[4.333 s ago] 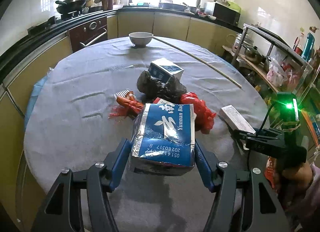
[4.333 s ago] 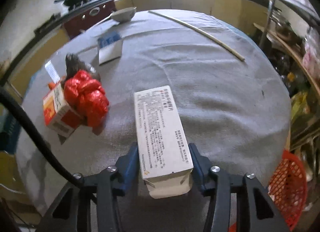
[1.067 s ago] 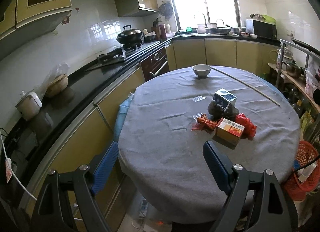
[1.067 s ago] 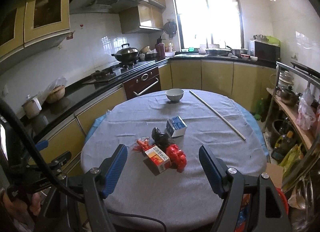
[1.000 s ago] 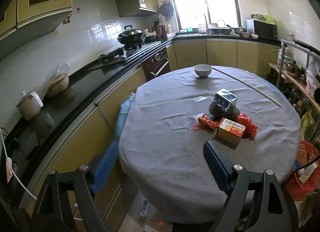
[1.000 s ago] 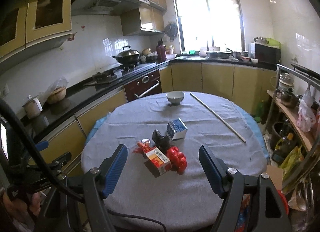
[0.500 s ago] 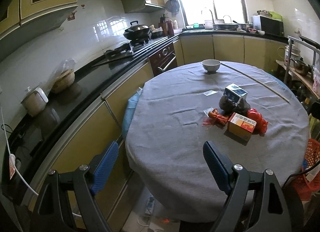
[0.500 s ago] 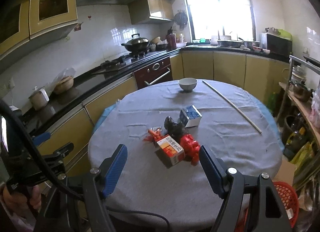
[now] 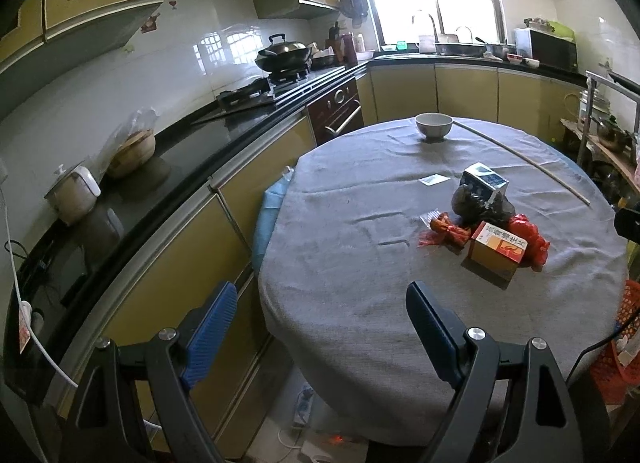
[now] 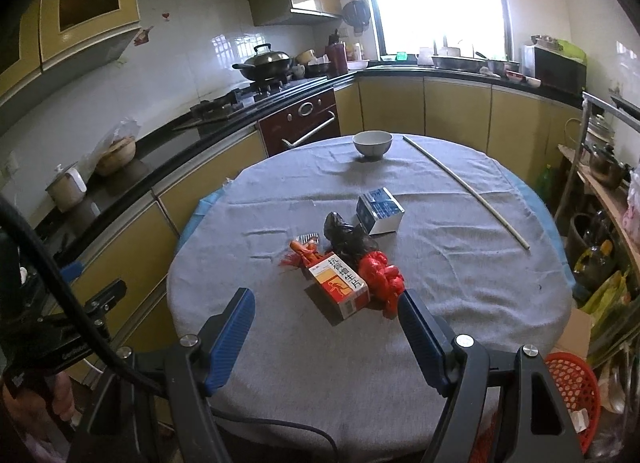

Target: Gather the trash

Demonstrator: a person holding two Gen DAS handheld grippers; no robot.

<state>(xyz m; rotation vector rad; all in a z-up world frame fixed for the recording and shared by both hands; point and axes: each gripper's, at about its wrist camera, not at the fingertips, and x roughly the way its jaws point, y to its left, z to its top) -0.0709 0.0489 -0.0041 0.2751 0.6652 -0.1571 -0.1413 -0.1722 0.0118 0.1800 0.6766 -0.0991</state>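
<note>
between pickups at a kitchen table: both tongs hang empty and wide apart above the near edge of the round grey-clothed table (image 10: 460, 263), with nothing between the blue pads. the right gripper (image 10: 326, 337) faces a cluster of litter near the table's middle, at about twelve o'clock from its tips and well apart from them. nearest is an orange-and-white carton (image 10: 338, 287), lying flat; a crumpled red plastic bag (image 10: 380, 275) touches its right side, a black bag (image 10: 344, 237) sits just behind, a torn orange wrapper (image 10: 304, 253) lies at ten o'clock of the carton, and a blue-and-white box (image 10: 380, 209) stands behind the black bag. from the left gripper (image 9: 320, 329), the same heap lies off at about two o'clock, the carton (image 9: 498, 249) closest. a red mesh basket (image 10: 572, 387) stands on the floor at four o'clock of the right tongs, likely the bin. the step in hand looks like the reach back for another piece; the next move calls for lowering the open right tongs forward over the carton and closing across its narrow sides.
</note>
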